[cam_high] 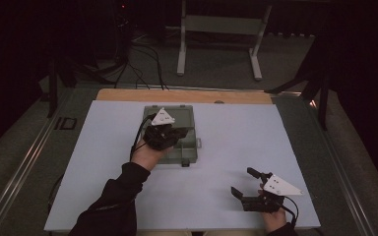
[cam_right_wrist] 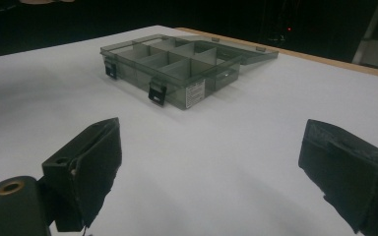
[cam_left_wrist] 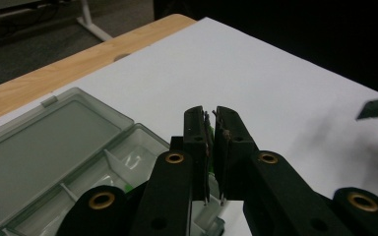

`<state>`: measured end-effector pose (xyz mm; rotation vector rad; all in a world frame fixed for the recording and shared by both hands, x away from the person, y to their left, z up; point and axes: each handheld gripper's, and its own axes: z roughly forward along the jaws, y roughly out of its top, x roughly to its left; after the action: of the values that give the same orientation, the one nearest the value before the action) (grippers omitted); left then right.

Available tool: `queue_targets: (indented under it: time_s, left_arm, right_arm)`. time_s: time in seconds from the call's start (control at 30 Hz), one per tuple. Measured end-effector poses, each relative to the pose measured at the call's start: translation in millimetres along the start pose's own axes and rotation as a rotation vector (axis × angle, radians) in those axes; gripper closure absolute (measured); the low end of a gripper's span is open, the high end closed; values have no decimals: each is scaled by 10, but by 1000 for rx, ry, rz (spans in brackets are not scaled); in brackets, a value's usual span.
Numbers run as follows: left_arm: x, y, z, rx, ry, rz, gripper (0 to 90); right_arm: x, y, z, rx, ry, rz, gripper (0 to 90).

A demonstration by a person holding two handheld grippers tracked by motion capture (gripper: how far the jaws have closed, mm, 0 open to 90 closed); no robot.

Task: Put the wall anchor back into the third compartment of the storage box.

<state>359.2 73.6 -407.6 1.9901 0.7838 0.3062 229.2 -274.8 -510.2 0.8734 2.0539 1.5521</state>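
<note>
left gripper (cam_high: 170,135): jaws closed, empty, above open box (cam_high: 189,147); right gripper (cam_high: 248,184): jaws wide, empty

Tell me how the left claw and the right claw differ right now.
The left claw has its jaws shut, with nothing visible between them; the right claw stands wide open. The left claw hovers over the open compartment box; the right claw sits apart from the box, over bare white table near the front edge. Both have black jaws and a grey three-cornered plate.
</note>
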Motion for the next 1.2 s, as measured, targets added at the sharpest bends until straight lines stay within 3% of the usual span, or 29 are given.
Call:
queue_targets:
  time_s: [0.47,0.53,0.8,1.2]
  left_arm:
    - [185,-77,163,-40,77,-101,830]
    - [207,-102,192,-35,106,-107,830]
    - [257,-147,289,-34,147,-159,830]
    - [310,-243,498,34,203,-219,829]
  right_arm:
    - [2,-5,7,6,7,-1,95]
    - [6,-2,6,6,6,-4,95]
    - [8,-5,7,9,9,-1,95]
    - [0,-4,3,3,9,0,95]
